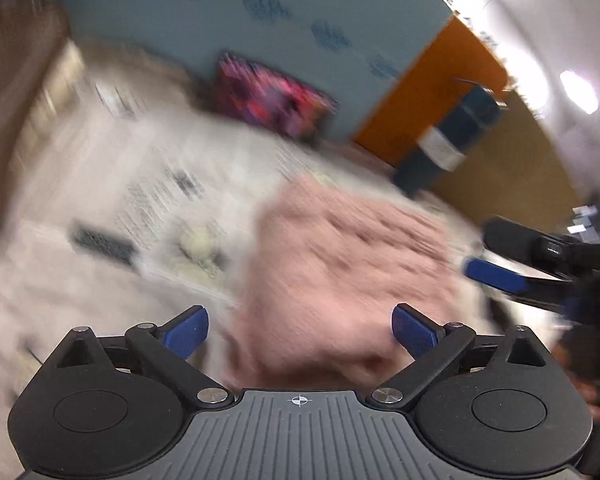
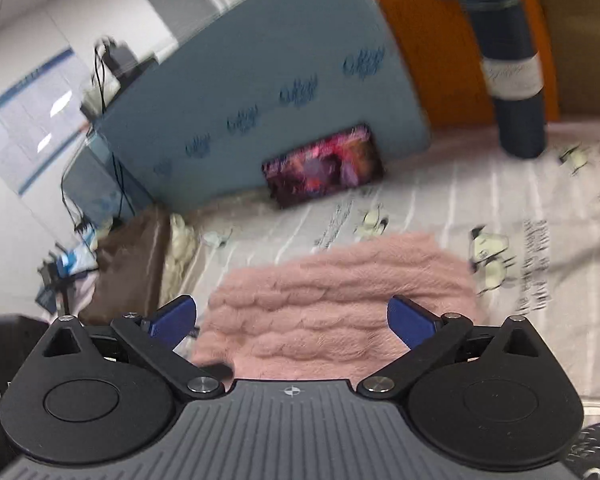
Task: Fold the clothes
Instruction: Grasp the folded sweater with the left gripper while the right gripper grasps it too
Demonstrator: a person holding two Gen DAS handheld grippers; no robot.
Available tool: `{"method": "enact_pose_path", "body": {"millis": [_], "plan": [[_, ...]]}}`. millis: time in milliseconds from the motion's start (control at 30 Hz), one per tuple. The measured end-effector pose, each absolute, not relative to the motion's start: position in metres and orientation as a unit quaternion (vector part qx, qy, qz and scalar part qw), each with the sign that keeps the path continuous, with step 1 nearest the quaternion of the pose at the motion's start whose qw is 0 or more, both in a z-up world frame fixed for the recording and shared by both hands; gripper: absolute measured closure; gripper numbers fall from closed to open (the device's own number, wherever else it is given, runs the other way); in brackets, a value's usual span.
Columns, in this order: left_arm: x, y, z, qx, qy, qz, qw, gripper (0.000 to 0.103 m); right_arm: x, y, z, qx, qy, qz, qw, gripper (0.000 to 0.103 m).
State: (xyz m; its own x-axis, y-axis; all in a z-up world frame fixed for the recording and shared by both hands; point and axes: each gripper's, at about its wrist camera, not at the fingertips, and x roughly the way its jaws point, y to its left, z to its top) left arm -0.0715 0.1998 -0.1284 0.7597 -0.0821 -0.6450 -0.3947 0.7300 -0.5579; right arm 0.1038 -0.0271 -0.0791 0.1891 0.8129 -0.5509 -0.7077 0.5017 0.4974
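I am looking down at a pink fuzzy knit garment (image 2: 340,304) lying folded into a rough rectangle on a white printed bedsheet (image 2: 440,200). My right gripper (image 2: 292,322) is hovering just above the garment's near edge with its 2 blue fingers (image 2: 410,320) spread wide, and nothing is sitting between the pads. My left gripper (image 1: 300,330) is likewise standing wide open over the near end of the same garment (image 1: 340,248), gripping nothing; that view is heavily smeared. From the left camera I am seeing the right gripper (image 1: 496,274) at the right edge, just beside the garment. At the far side, a phone with a bright pink screen (image 2: 324,166) is leaning against a light blue panel (image 2: 260,72). A dark blue bottle with a white label (image 2: 508,60) is standing on the sheet at the far right, in front of an orange board (image 2: 424,40).
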Motion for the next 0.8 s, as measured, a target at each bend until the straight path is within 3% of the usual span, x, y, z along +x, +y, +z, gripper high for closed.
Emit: {"method": "enact_pose_path", "body": {"millis": [167, 367, 633, 700, 800], "plan": [[-0.070, 0.205, -0.142, -0.406, 0.352, 0.103, 0.837, 0.003, 0.124, -0.053, -0.100, 0.117, 0.434, 0.401, 0.798, 0.000], [-0.060, 0.216, -0.160, -0.514, 0.337, 0.073, 0.785, 0.003, 0.139, -0.054, -0.138, 0.195, 0.491, 0.362, 0.768, 0.000], [-0.047, 0.205, -0.170, -0.508, 0.332, 0.077, 0.791, 0.006, 0.127, -0.030, -0.152, 0.190, 0.529, 0.360, 0.745, 0.000], [-0.049, 0.206, -0.170, -0.502, 0.333, 0.086, 0.793, 0.015, 0.124, -0.029, -0.149, 0.188, 0.525, 0.354, 0.751, 0.002], [-0.052, 0.208, -0.170, -0.495, 0.336, 0.100, 0.795, 0.033, 0.122, -0.033, -0.147, 0.186, 0.524, 0.339, 0.759, 0.017]]}}
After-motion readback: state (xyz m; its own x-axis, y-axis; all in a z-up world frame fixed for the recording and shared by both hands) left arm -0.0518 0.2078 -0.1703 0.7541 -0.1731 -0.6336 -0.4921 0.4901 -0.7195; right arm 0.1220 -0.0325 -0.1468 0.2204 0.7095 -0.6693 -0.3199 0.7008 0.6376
